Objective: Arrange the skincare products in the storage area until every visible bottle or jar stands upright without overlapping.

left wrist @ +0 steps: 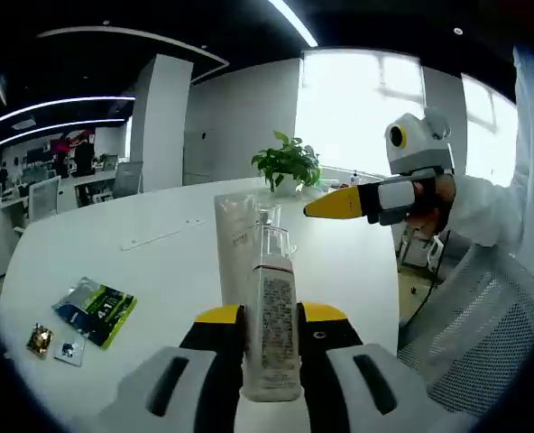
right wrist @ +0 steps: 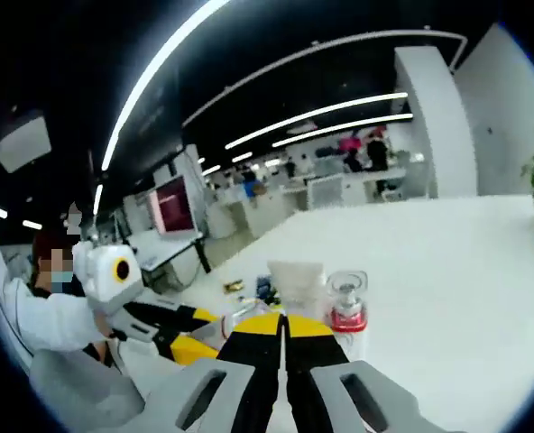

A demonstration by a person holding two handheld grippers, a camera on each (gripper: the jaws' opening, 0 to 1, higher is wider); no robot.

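Observation:
My left gripper (left wrist: 272, 313) is shut on a clear bottle (left wrist: 271, 325) with a printed label, a pink collar and a clear cap, upright in the left gripper view. Right behind it stands a pale tube (left wrist: 234, 230) on the white table (left wrist: 114, 244). My right gripper (left wrist: 310, 210) comes in from the right, its yellow tip close to the tube's right side. In the right gripper view my right gripper (right wrist: 281, 323) is shut and holds nothing. A clear-capped bottle (right wrist: 348, 313) with a red collar shows just right of its tips, with the tube (right wrist: 295, 274) behind. The left gripper (right wrist: 193, 334) enters from the left.
A potted plant (left wrist: 288, 164) stands at the table's far edge. A green sachet (left wrist: 96, 309) and two small packets (left wrist: 40, 339) lie at the left. A white mesh chair (left wrist: 483, 334) is at the right. A person in white sleeves (right wrist: 32, 316) holds the grippers.

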